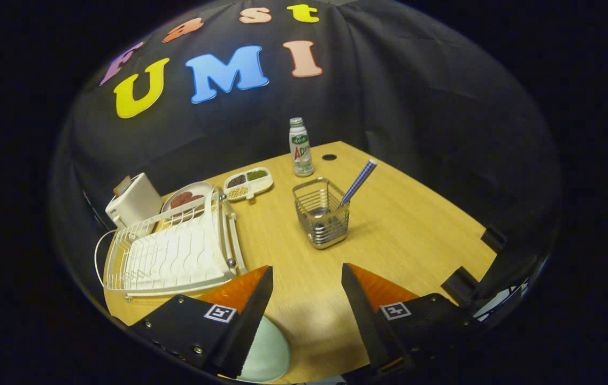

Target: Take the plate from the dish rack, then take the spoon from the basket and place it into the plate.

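The hand-held gripper (306,299) is hovering over the wooden surface (416,230) with its two fingers spread wide, pinching nothing; bare wood is showing in the gap between them. A pale green plate (269,355) is lying on the surface at the bottom of the frame, partly hidden under the left finger; I cannot tell whether the finger is touching it.

Beyond the fingers, near the middle of the frame, a wire basket (322,216) is standing upright and holding the spoon (354,187), whose blue checked handle is leaning out toward the upper right. To the left, a white dish rack (172,254) is sitting just ahead of the left finger, its slots holding no dishes.

Behind the rack, a white boxy appliance (132,202) is standing beside a round dish (186,198) of something reddish-brown. A divided tray (248,183) is carrying small portions of dark, green and tan foods. A bottle (300,148) is standing upright farther back.
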`<state>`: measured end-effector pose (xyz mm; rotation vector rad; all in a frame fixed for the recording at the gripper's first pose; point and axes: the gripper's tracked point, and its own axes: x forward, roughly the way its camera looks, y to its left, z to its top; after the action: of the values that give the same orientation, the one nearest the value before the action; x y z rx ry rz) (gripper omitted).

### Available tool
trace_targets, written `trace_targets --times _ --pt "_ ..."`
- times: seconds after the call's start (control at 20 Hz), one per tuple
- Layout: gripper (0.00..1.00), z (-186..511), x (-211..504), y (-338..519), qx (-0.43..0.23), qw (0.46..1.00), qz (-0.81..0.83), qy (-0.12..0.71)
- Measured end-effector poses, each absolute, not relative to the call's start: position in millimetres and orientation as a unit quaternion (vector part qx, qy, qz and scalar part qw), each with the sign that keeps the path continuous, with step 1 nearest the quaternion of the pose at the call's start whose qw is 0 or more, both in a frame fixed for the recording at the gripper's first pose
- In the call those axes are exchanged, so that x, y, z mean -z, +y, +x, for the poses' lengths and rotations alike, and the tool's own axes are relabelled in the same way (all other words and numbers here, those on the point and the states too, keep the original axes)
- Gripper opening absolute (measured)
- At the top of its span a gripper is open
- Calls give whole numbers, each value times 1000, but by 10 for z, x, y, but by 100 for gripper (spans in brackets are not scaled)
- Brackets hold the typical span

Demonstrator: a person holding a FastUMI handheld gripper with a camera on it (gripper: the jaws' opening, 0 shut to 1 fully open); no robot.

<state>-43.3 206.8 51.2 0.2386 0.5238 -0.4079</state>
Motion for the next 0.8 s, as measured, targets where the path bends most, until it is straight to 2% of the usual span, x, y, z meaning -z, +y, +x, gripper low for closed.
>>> trace_targets --times 0.2,0.6,0.8 --pt "82 -177 -718 1676 246 936 103 230" --pt "82 297 -620 1208 296 919 133 223" --pt "83 494 -464 1094 300 914 146 231"
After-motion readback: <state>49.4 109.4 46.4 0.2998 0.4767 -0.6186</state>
